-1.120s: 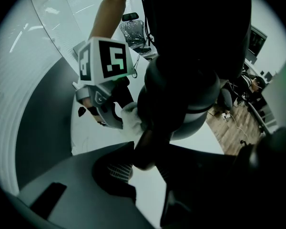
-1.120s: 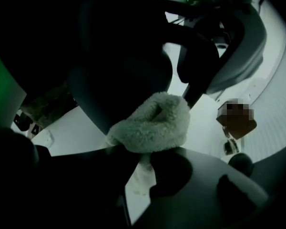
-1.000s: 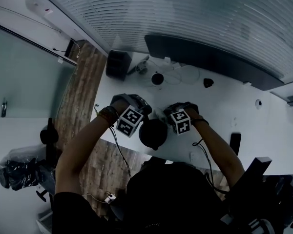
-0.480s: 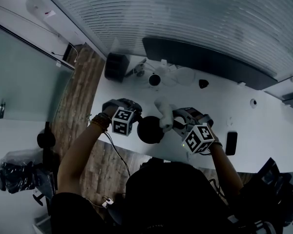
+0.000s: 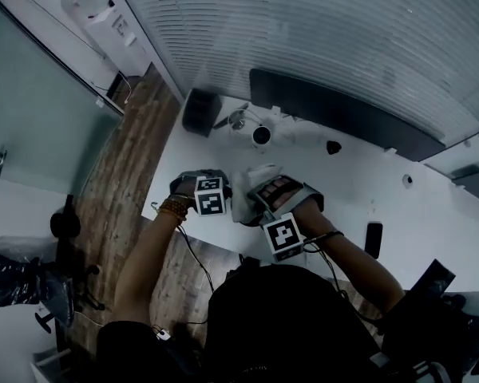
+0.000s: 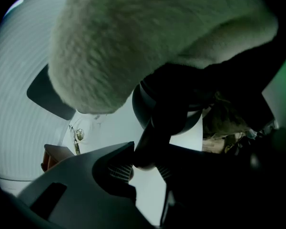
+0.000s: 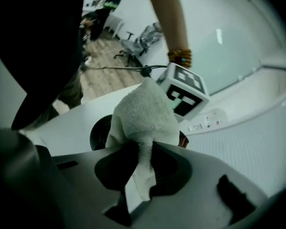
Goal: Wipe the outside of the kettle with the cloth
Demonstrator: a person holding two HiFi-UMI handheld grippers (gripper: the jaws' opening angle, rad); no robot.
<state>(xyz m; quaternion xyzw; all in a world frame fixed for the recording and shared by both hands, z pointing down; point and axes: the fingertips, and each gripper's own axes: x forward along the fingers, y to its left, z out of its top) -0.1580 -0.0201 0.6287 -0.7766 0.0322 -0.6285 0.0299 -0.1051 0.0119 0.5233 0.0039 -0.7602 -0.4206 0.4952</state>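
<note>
Two grippers work over the white table [image 5: 383, 186], one in each of my hands. My left gripper [image 6: 145, 163] points steeply down and is clamped on the dark curved handle [image 6: 155, 132] of the black rounded kettle [image 6: 145, 97], with a ribbed pad pressing on either side of it. The kettle sits above the table's near edge, just in front of me and between my hands; I cannot tell whether its base rests on the top.

My right gripper [image 7: 142, 149] is clenched on the white fluffy cloth [image 7: 143, 111]. A thin tail of it hangs back between the jaws, and the bunched bulk sticks out ahead of them. Seen from the left gripper, that bulk fills the upper part of the view, over the kettle's body, though contact is unclear. From my head camera the cloth covers the kettle almost wholly. From the right gripper, a dark slice of kettle shows left of the cloth, and my left gripper's marker cube [image 7: 183, 92] sits just beyond it.
</note>
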